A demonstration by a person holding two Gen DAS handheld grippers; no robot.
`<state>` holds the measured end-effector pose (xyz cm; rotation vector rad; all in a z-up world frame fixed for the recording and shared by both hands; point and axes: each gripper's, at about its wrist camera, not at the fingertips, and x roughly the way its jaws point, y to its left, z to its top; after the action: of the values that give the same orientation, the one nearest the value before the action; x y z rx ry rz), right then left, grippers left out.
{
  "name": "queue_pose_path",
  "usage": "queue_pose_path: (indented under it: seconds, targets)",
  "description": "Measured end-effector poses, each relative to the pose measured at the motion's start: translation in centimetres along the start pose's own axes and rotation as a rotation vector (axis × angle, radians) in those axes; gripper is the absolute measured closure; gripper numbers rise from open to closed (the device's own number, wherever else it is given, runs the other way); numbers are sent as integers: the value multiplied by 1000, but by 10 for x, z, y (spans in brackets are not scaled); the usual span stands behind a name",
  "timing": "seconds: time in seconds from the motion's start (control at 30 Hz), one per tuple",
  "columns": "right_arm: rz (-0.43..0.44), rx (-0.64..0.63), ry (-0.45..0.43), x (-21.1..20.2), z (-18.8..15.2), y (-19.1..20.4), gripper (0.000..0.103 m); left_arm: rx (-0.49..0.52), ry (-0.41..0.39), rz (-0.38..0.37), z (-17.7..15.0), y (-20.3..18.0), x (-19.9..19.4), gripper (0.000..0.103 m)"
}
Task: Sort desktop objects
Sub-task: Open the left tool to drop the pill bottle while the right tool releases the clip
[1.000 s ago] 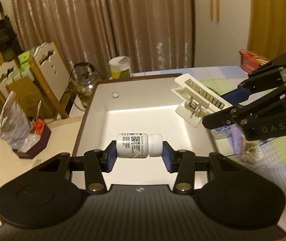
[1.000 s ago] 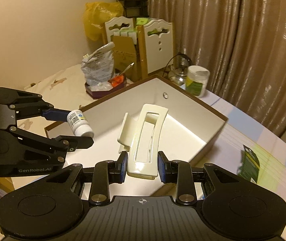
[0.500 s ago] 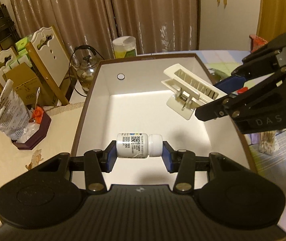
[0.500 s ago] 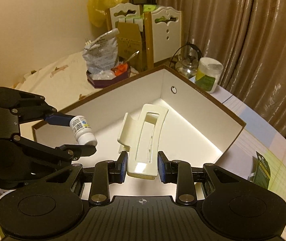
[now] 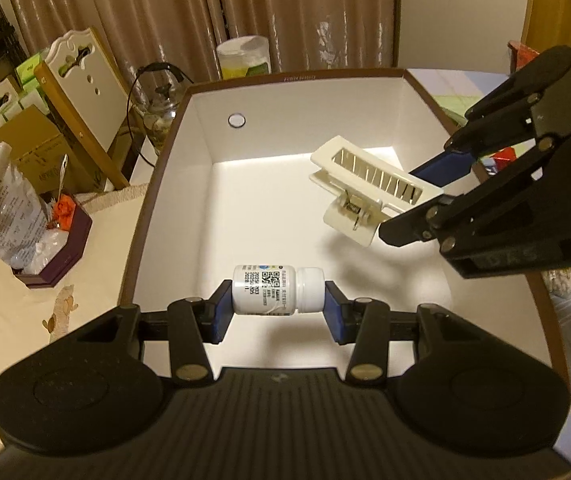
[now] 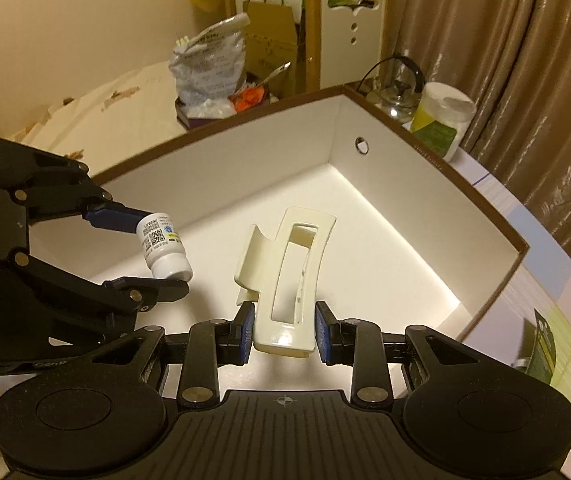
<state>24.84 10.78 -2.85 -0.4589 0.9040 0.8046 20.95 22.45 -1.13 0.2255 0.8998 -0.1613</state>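
Left gripper (image 5: 277, 312): jaws closed on the white pill bottle (image 5: 275, 290), blue pads pressing its base and its cap; the bottle lies crosswise, cap toward 3 o'clock, printed label facing the camera.
Pill bottle, place: in the air above the near part of the box floor, touching nothing but the pads; in the right wrist view it sits at 9 o'clock (image 6: 163, 246), cap tilted down.
Right gripper (image 6: 283, 334): jaws narrowed on the cream hair claw clip (image 6: 289, 280), pads gripping its lower end from both sides; the clip points away toward 12 o'clock.
Hair clip, place: held over the box interior, off the floor; in the left wrist view it hangs at 2 o'clock (image 5: 369, 190), its spring and teeth visible.
Box (image 5: 205, 152): open, white inside, brown rim, a round hole in the far wall; nothing lies on its floor.
Beyond the box: white plastic jar (image 5: 245, 58) at 12 o'clock and glass teapot (image 5: 161, 106) at 11 o'clock, both just outside the far rim.
Left of the box: small dark tray (image 5: 59, 262) with a foil bag (image 5: 5, 204) at 9 o'clock, on the pale tabletop (image 5: 25, 340).
Backdrop: brown curtains (image 5: 165, 12).
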Motion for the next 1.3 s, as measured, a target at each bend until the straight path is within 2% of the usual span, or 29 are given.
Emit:
queue_pose_path:
  seconds: [0.5, 0.57, 1.3]
  targets:
    - [20, -13, 74, 39, -3, -7, 73, -12, 44, -6, 1, 0, 21, 61]
    - [22, -13, 77, 41, -3, -6, 73, -17, 45, -10, 1, 1, 22, 51]
    - [-14, -15, 68, 45, -3, -6, 72, -31, 50, -10, -4, 4, 21, 50]
